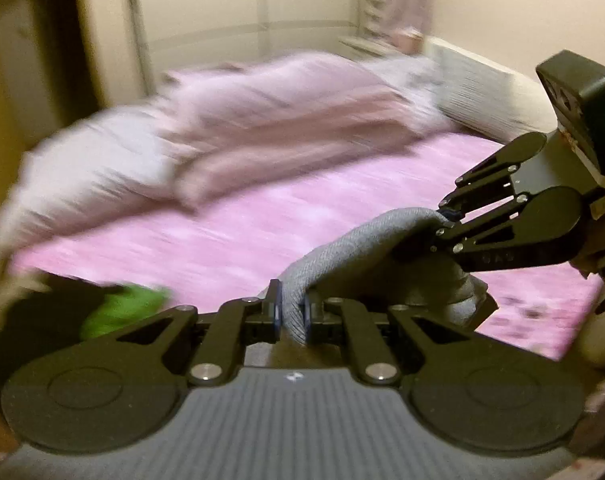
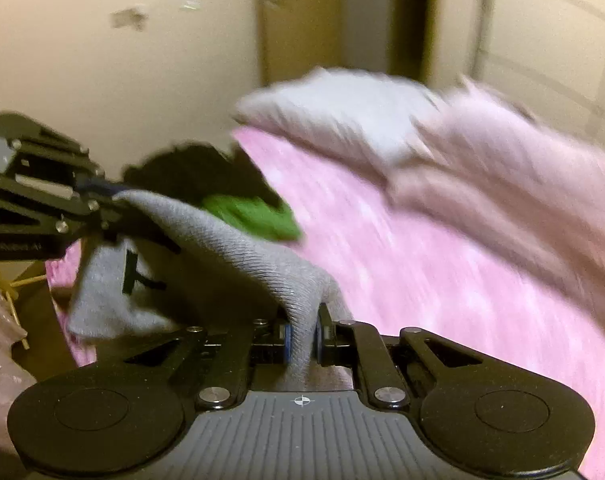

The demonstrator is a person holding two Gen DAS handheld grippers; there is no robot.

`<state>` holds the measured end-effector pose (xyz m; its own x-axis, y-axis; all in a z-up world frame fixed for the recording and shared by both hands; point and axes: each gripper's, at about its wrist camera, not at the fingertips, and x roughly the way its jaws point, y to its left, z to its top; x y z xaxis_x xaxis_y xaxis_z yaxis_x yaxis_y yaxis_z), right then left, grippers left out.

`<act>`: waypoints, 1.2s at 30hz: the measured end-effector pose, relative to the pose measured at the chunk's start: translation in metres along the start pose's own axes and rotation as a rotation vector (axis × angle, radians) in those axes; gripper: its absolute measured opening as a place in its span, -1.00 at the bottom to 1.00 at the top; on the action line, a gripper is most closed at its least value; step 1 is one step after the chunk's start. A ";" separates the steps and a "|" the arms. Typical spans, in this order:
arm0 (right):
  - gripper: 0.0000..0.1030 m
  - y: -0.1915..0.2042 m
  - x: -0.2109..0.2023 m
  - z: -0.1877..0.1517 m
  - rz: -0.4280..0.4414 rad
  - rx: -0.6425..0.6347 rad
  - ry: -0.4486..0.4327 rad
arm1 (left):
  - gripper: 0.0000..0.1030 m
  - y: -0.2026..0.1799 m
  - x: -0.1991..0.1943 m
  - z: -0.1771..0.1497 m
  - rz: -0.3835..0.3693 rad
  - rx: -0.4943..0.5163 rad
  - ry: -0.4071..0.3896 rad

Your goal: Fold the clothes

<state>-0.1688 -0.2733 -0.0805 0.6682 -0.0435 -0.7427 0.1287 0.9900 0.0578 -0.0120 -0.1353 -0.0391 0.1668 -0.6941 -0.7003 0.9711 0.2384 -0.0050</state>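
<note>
Left wrist view: left gripper point(image 1: 290, 312) and right gripper point(image 1: 442, 220) each pinch the grey garment point(image 1: 354, 252), slung between them above the pink bed point(image 1: 302, 216). Narrow pinches risk cloth slipping out.

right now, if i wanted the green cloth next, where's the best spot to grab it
Take the green cloth by its exposed edge toward the open pink bedsheet, coming from that side. It lies bunched against a dark garment, so the far side is crowded. Both tools are shut on the grey garment, so one must let go first.
</note>
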 end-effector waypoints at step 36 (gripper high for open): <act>0.19 -0.314 0.036 -0.174 -0.201 0.089 0.275 | 0.12 -0.165 0.329 0.044 -0.080 -0.172 0.376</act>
<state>-0.3128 -0.5621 -0.2415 0.4025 -0.1870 -0.8961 0.3091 0.9492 -0.0592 -0.1100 -0.4326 -0.2369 -0.0131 -0.4263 -0.9045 0.9305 0.3260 -0.1672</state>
